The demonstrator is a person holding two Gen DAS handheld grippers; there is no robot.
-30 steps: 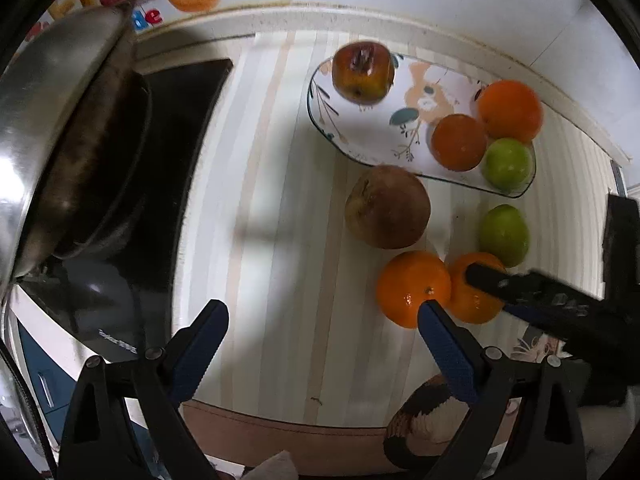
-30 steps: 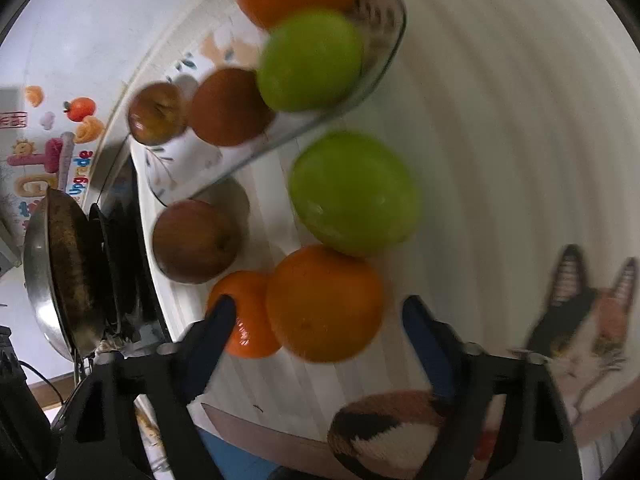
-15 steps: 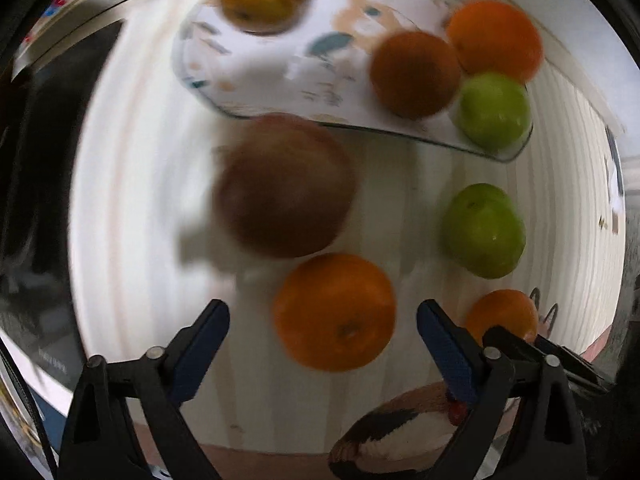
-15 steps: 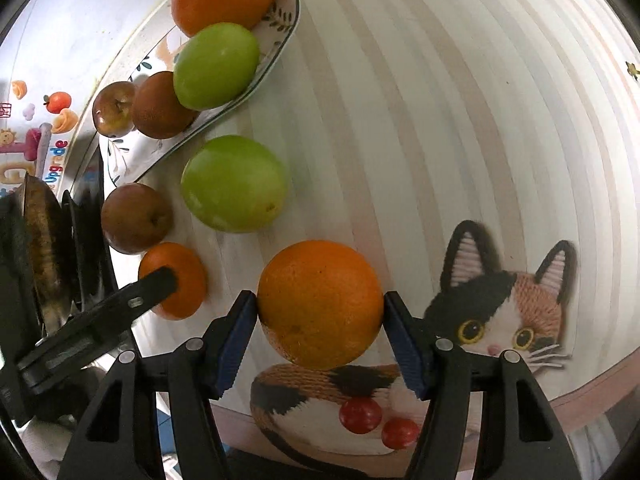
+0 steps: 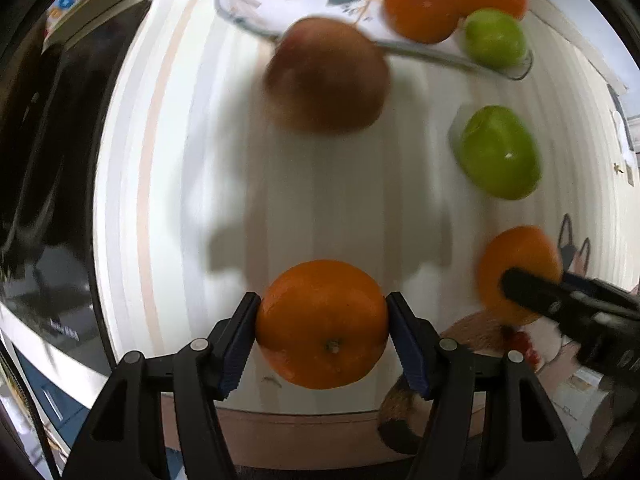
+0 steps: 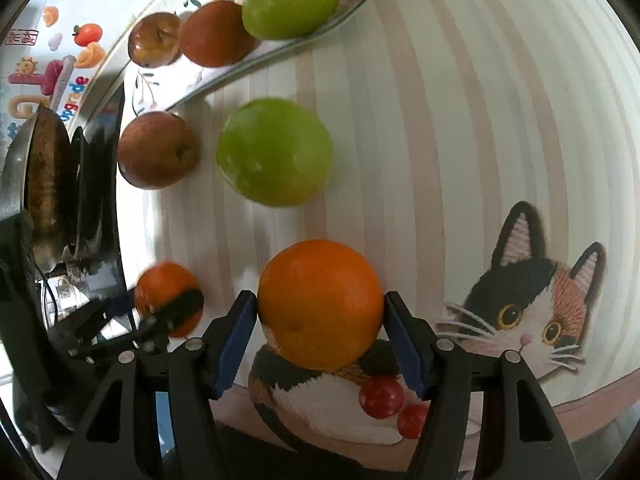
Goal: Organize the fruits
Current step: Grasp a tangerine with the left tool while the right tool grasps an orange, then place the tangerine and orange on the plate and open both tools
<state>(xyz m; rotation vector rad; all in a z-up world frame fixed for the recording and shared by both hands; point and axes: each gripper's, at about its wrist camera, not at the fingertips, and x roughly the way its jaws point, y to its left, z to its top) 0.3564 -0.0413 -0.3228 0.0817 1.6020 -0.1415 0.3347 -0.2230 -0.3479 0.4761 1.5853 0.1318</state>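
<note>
My left gripper (image 5: 322,300) points straight down with an orange (image 5: 320,332) between its closing jaws; both blue pads touch its sides. A second orange (image 6: 320,304) is held in my right gripper (image 6: 319,298), shut on it above the cat mat. Each gripper shows in the other's view: the right (image 5: 560,300) and the left (image 6: 160,320). A red-brown apple (image 5: 326,76) and a green apple (image 5: 498,152) lie loose on the striped cloth. The patterned plate (image 5: 500,72) behind them holds a red apple, two oranges and a green apple.
A steel pan (image 6: 44,184) sits on a black stove (image 5: 52,160) along the left side. A cat picture (image 6: 532,300) covers the mat at the near right. The table's front edge (image 5: 300,432) runs just below the grippers.
My left gripper dropped over the near orange and its jaws narrowed from wide apart until they touch it. My right gripper's jaws came in onto its orange and carried it over the cat mat.
</note>
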